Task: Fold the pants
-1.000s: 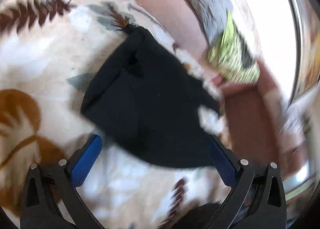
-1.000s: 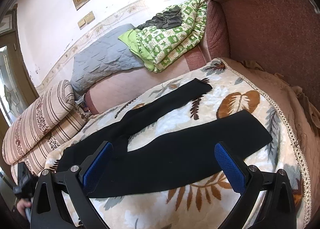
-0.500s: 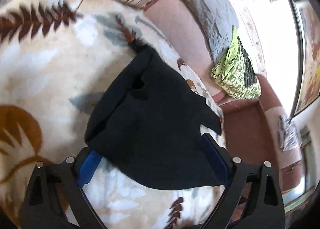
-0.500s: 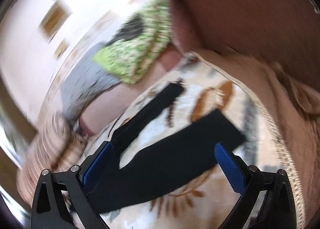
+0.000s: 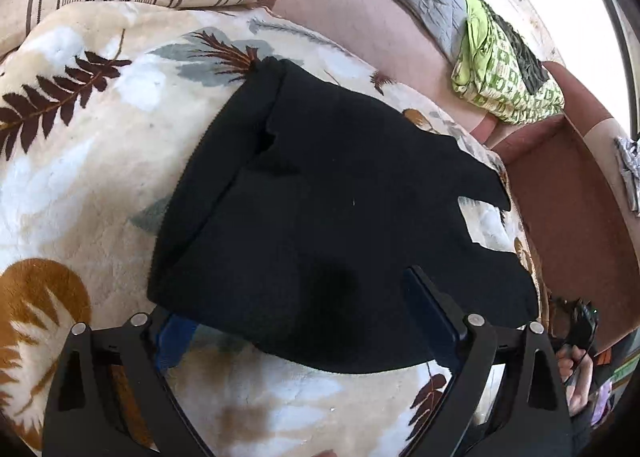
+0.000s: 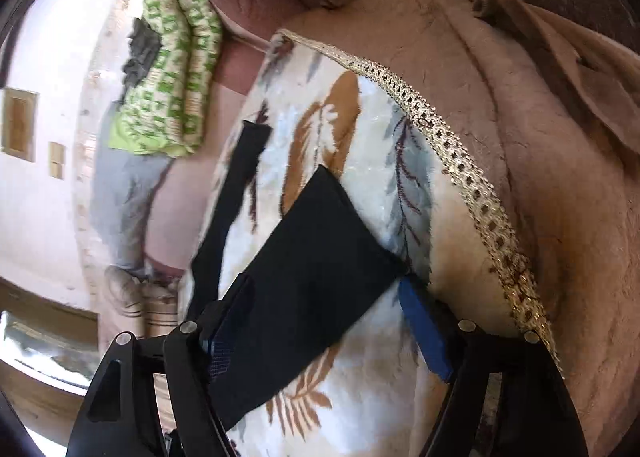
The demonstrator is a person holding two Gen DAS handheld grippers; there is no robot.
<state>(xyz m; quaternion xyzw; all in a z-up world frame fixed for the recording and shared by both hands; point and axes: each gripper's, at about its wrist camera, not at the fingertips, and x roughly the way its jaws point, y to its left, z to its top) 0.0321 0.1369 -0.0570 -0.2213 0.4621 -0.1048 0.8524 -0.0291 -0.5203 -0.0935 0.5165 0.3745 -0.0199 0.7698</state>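
Both wide claws, left claw (image 5: 304, 321) and right claw (image 6: 324, 321), dropped onto the pants (image 5: 320, 217)

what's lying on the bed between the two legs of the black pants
Only bare leaf-print blanket. In the right wrist view, the two legs of the black pants spread apart, and nothing else lies in the gap between them.

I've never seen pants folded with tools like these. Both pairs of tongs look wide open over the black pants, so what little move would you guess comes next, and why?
Probably both close. The left tongs stand open around the waist edge of the black pants; the right tongs stand open around one leg's end. Neither grips cloth yet, and the two legs lie apart on the leaf-print blanket.
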